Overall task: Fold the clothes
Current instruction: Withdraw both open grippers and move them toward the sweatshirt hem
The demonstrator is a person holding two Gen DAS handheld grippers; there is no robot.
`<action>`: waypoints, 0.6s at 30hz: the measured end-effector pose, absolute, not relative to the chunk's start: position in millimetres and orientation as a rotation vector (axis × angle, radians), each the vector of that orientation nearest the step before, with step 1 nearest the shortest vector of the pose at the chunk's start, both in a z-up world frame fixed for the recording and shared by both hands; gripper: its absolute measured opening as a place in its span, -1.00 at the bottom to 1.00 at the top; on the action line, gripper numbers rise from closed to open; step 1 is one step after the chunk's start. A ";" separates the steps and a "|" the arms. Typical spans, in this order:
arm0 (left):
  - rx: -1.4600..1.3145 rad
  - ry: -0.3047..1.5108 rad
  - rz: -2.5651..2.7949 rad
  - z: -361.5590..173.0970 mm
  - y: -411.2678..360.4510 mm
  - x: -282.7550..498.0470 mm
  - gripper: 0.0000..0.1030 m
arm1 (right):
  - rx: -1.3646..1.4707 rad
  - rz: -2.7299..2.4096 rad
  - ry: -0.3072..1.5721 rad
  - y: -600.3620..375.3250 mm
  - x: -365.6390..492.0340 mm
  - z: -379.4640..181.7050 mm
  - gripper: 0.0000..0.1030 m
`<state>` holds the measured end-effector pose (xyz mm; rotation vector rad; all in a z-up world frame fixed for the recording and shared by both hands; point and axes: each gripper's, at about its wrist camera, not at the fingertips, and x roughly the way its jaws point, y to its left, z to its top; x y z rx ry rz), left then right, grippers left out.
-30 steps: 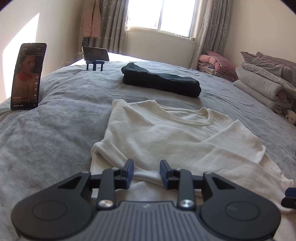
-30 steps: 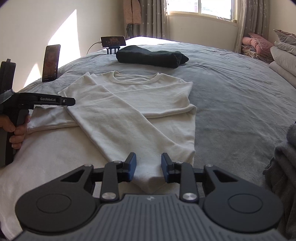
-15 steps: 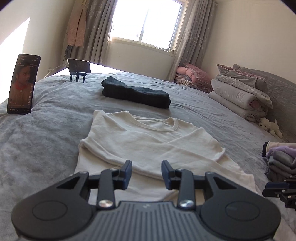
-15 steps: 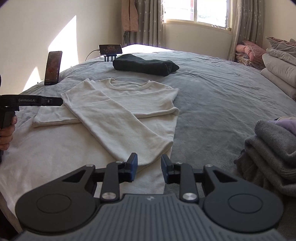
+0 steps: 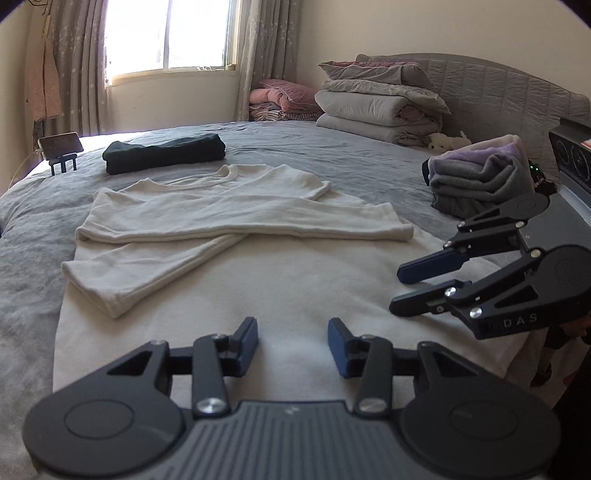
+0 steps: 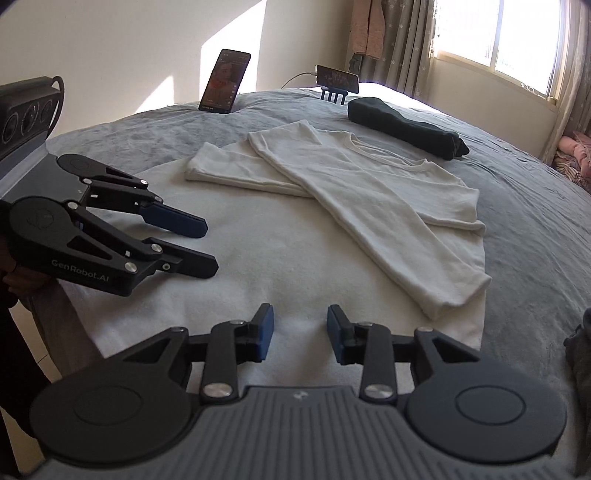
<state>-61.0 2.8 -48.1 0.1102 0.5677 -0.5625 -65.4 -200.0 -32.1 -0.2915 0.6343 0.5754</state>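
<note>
I am holding my left gripper (image 5: 293, 341) and right gripper (image 6: 300, 330) partly open and empty, jaws just having been widening, over the hem of the shirt (image 5: 236, 221) lying on the bed (image 5: 332, 155), both sleeves crossed, each gripper now in the other's view.

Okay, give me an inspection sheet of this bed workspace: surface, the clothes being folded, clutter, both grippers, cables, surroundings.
Surface: grey bedspread, wrinkled.
Job's things: white long-sleeved shirt lies flat, both sleeves crossed over its front; dark folded garment beyond it; grey and lilac clothes pile to the right.
Clutter: upright phone; second phone on a stand; small plush toy.
Grippers: left gripper and right gripper have just been opening, nothing between the fingers, over the shirt's hem.
Cables: white cable into the second phone.
Surroundings: window, curtains, stacked quilts, headboard.
</note>
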 end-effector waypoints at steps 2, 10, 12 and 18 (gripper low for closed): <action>0.120 0.575 -0.563 -45.0 3.6 -70.3 -0.16 | -0.263 0.567 0.643 -204.0 -72.4 -30.8 -0.27; 0.212 0.634 -0.583 -36.3 3.3 -111.8 -0.14 | -0.244 0.536 0.690 -208.0 -111.0 -27.5 -0.23; 0.219 0.667 -0.580 -32.9 10.0 -120.2 -0.13 | -0.229 0.533 0.719 -213.7 -116.5 -25.1 -0.18; 0.290 0.737 -0.576 -28.2 27.3 -139.0 -0.03 | -0.197 0.522 0.798 -233.8 -129.4 -19.4 -0.12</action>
